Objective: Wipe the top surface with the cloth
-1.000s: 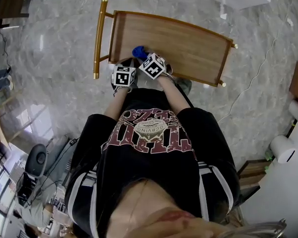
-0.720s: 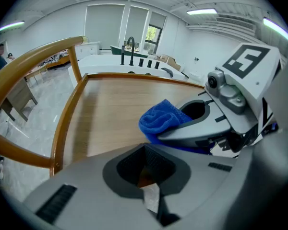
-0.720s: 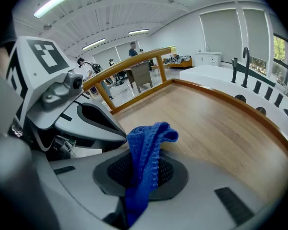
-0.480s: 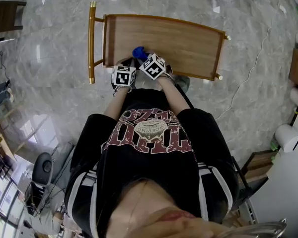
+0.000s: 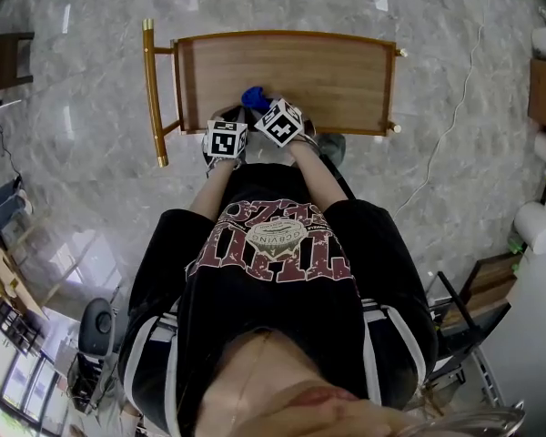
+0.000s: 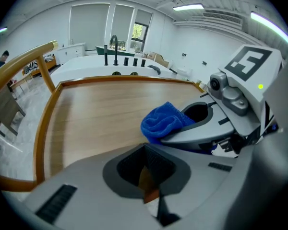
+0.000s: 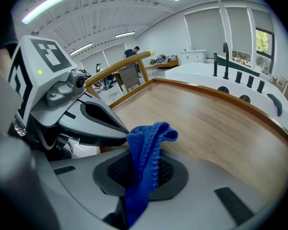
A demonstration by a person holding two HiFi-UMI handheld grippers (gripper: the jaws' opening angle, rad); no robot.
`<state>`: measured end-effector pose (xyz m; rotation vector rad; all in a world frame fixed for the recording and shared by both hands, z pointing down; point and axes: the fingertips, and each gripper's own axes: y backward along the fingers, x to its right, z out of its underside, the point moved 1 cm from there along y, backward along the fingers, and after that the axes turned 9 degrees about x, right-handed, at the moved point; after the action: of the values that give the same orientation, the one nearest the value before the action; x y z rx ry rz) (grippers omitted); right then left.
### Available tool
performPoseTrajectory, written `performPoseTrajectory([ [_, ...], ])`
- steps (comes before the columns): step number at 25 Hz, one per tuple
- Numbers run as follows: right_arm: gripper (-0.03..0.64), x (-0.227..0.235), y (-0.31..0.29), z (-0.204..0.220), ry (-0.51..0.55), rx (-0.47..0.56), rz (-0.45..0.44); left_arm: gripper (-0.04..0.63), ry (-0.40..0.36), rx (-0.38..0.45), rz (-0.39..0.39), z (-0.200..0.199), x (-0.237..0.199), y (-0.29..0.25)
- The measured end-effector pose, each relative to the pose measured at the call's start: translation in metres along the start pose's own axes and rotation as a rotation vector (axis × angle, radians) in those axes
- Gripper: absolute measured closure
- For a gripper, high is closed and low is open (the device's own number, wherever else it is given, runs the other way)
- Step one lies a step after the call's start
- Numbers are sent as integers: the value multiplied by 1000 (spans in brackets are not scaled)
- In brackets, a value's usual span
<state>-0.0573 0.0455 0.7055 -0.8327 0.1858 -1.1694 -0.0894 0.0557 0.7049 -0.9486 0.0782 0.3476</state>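
Wooden desk (image 5: pixel 318 76) sitting upper middle of head view, standing on grey marble floor (image 5: pixel 82 144). Raised orange-brown rim (image 5: pixel 282 35) running round pale plank top. Gold handle bar (image 5: pixel 153 94) sticking out along desk's left end, joined by two short struts. Blue cloth (image 5: pixel 255 96) bunching over top near its lower edge, left of centre; whether touching wood, unclear.

Quick count, I'm seeing: one blue cloth (image 5: pixel 255 96), one wooden top (image 5: pixel 318 71), two grippers (left gripper (image 6: pixel 145 169), right gripper (image 6: pixel 187 128)), each wearing one marker cube, and one gold handle rail (image 5: pixel 151 89).
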Motion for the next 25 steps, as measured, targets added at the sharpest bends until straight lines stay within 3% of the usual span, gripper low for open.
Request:
performPoseTrajectory([
  [25, 558, 38, 54, 35, -145, 48, 133, 549, -186, -52, 136, -20, 65, -32],
])
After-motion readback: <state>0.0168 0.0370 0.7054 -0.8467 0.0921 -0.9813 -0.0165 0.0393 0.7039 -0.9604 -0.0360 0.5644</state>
